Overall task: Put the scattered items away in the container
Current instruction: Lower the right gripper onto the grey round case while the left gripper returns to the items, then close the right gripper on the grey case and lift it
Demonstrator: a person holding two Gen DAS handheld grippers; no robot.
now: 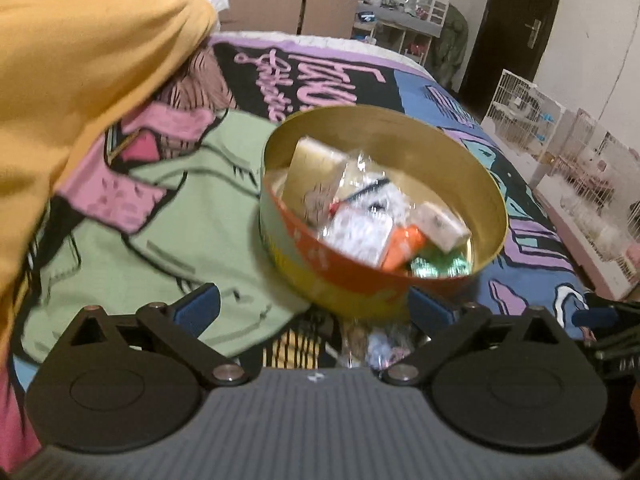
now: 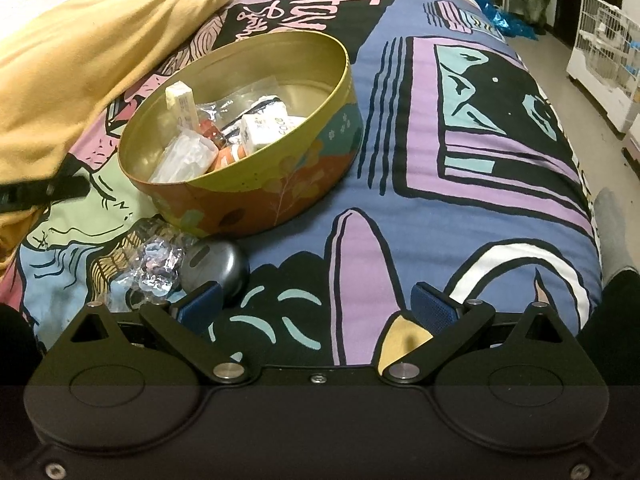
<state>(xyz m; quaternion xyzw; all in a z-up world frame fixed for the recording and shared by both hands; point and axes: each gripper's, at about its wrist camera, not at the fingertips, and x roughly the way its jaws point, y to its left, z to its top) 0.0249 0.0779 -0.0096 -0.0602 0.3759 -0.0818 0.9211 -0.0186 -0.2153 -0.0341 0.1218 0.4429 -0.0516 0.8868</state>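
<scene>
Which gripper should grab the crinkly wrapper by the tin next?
Probably the left gripper. Its open jaws already frame the crinkly wrapper just ahead. The right gripper is open too, but the wrapper sits outside its left finger.

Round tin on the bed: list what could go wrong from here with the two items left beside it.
1. The round tin sits on a soft printed bedspread; a nudge may tip it and spill its packets.
2. The crinkly clear wrapper touches the grey oval case; grabbing one may drag the other.
3. The open left tongs hover close to the tin's near wall and may bump it.
</scene>
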